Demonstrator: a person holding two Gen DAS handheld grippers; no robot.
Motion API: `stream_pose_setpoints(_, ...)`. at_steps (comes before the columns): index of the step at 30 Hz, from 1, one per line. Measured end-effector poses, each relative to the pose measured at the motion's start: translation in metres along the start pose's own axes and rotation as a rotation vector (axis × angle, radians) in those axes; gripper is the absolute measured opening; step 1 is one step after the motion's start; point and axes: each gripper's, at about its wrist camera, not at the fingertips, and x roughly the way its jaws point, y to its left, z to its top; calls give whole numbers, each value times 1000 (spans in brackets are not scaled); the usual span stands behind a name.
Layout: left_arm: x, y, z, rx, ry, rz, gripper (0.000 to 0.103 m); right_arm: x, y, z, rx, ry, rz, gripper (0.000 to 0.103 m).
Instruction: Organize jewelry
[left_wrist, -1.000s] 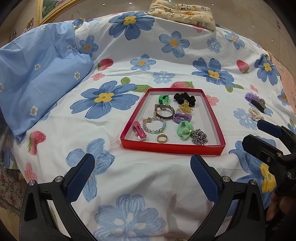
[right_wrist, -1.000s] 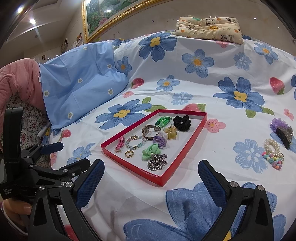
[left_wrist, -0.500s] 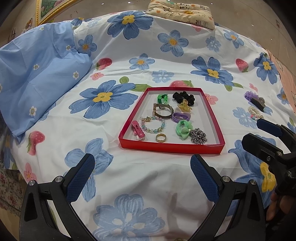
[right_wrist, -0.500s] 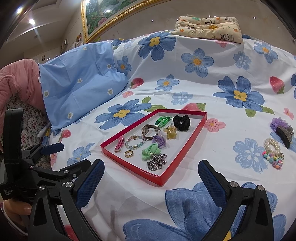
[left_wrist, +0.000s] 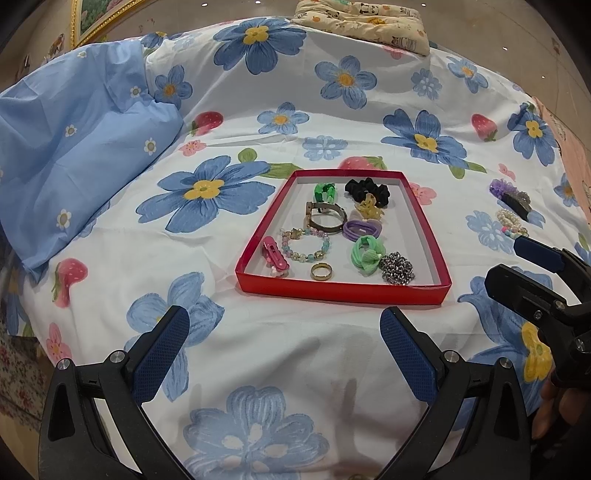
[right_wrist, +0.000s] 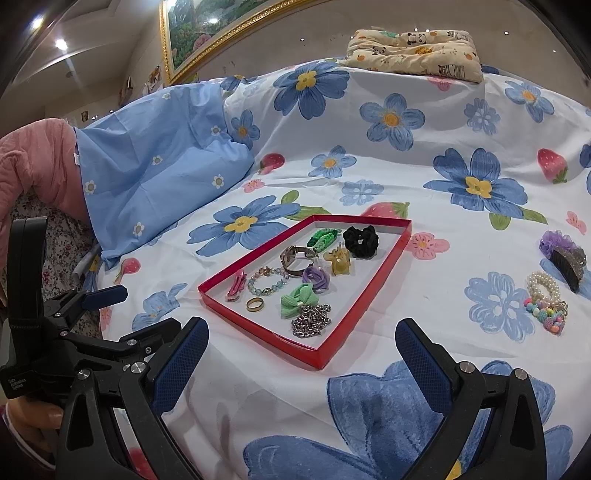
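Note:
A red tray (left_wrist: 343, 291) (right_wrist: 314, 358) lies on the floral bedsheet. It holds several pieces: a gold ring (left_wrist: 321, 271), a bead bracelet (left_wrist: 305, 244), a pink clip (left_wrist: 274, 255), a green bow (left_wrist: 365, 254), a silver chain (left_wrist: 397, 268), a watch (left_wrist: 325, 218) and a black scrunchie (left_wrist: 368, 190). Outside it to the right lie a purple hair claw (right_wrist: 565, 254), a pearl bracelet (right_wrist: 543, 286) and a pastel bead bracelet (right_wrist: 548, 314). My left gripper (left_wrist: 284, 345) is open and empty, short of the tray's near edge. My right gripper (right_wrist: 303, 356) is open and empty, near the tray's corner.
A light blue pillow (left_wrist: 74, 155) lies at the left. A folded panda-print cushion (left_wrist: 362, 18) sits at the far end of the bed. A pink cloth (right_wrist: 33, 162) hangs at the left in the right wrist view. A framed picture (right_wrist: 221, 26) hangs behind.
The left wrist view has shifted very slightly, so the tray sits a touch lower-left in frame. Both grippers stay open. No piece has moved.

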Motion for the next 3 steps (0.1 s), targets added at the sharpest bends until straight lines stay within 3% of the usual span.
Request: stream_pose_setpoints(3, 4, 0, 0, -5, 13, -5, 103, 2, 1, -2, 2, 9, -3, 102)
